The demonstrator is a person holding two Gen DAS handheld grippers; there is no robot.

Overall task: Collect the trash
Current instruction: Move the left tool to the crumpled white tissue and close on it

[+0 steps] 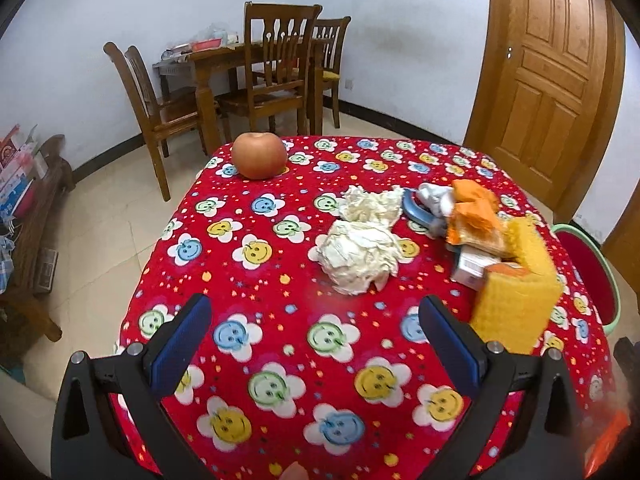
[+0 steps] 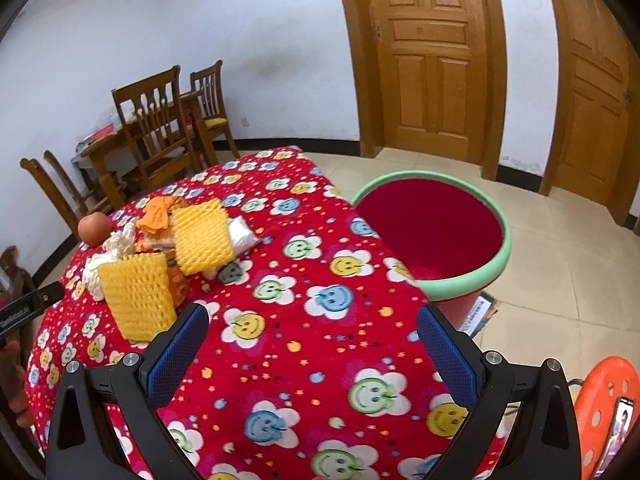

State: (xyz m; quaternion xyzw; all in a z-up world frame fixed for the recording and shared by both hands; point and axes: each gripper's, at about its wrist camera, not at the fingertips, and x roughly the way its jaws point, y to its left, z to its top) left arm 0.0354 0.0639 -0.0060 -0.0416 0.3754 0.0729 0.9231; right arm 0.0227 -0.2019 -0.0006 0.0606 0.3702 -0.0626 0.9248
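Observation:
On the red smiley-flower tablecloth (image 1: 280,320) lies a heap of trash: two crumpled white tissues (image 1: 360,258), orange wrappers (image 1: 474,212), a small carton (image 1: 470,270) and a yellow foam fruit net (image 1: 520,292). The right wrist view shows two yellow foam nets (image 2: 138,296), the orange wrappers (image 2: 158,212) and a silver packet (image 2: 242,236). A red bin with a green rim (image 2: 436,232) stands beside the table's right edge. My left gripper (image 1: 316,312) is open and empty, short of the tissues. My right gripper (image 2: 312,324) is open and empty above the cloth.
An apple (image 1: 259,155) sits at the table's far left corner. A wooden dining table with chairs (image 1: 264,76) stands behind, and wooden doors (image 2: 432,60) are on the right. An orange stool (image 2: 608,408) with a phone is at lower right. A wooden shelf (image 1: 32,216) is left.

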